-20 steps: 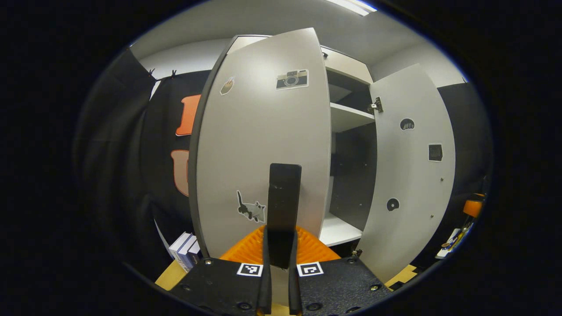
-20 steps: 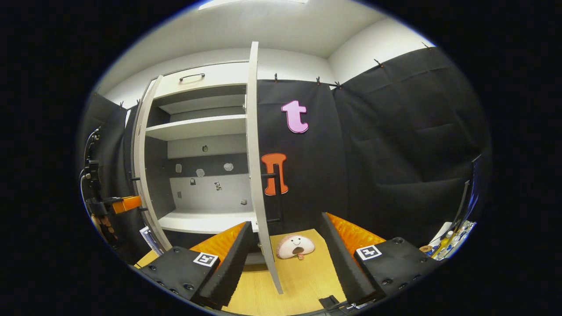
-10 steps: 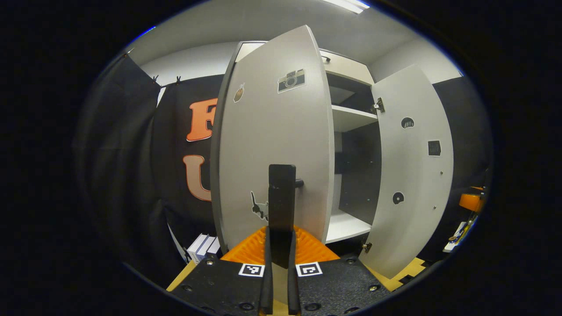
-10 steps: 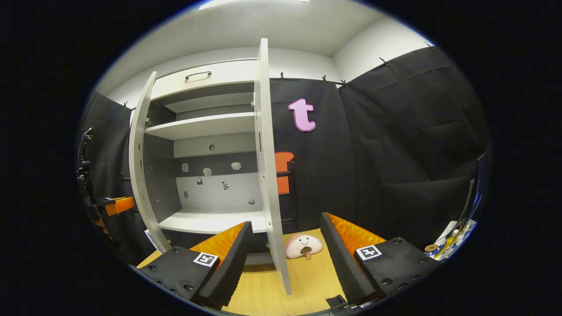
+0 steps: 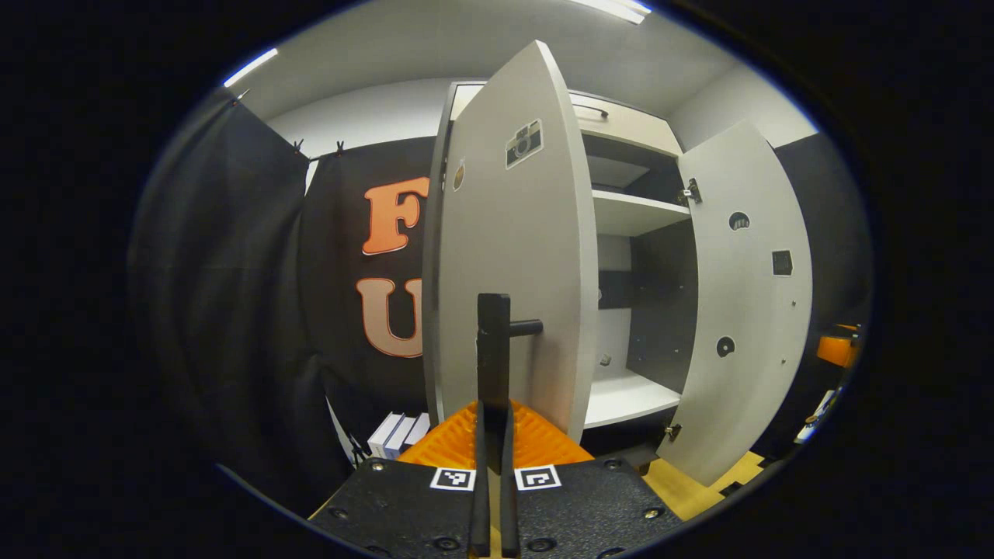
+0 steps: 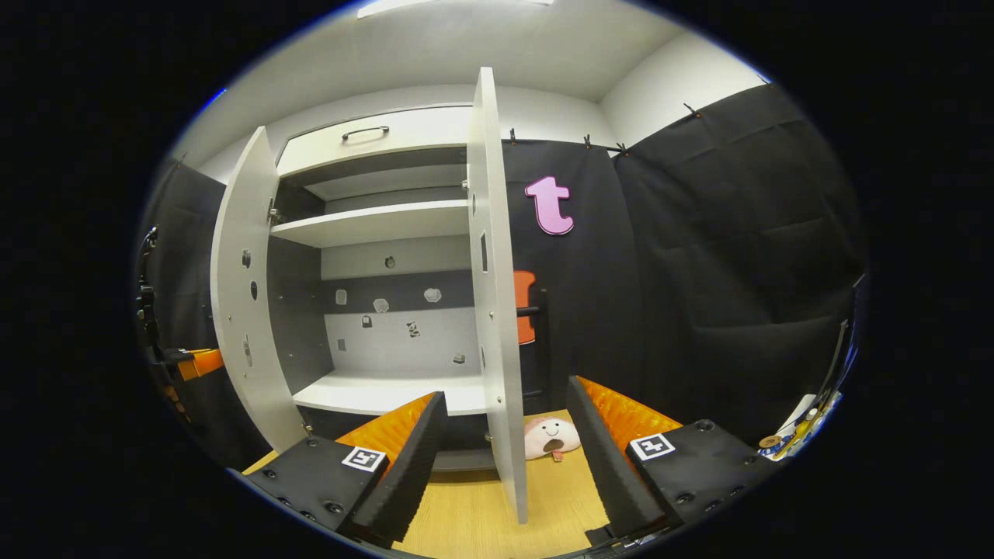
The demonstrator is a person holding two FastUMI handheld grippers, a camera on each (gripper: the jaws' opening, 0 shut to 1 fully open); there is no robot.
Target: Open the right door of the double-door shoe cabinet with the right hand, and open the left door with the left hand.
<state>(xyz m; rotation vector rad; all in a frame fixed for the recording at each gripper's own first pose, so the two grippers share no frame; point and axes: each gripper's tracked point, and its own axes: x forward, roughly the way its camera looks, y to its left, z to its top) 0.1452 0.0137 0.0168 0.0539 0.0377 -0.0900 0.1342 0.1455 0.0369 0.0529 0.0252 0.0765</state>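
Cabinet (image 6: 373,225) doors (flat, smooth panels) open; left tool (image 5: 493,435) clenches black bar handle (image 5: 494,349), right tool (image 6: 505,450) released.

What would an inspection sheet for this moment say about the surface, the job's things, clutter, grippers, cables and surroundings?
Surface: wooden floor in front of the cabinet, bare where it shows.
Job's things: shoe cabinet with both doors swung out; left door carries stickers and a black handle; right door stands edge-on to the right gripper view.
Clutter: pink plush toy on the floor by the right door; boxes beside the cabinet.
Grippers: left gripper closed on the left door's handle; right gripper open, straddling the right door's edge without touching it.
Cables: nothing seen clearly.
Surroundings: black cloth wall, white ceiling with a light strip.
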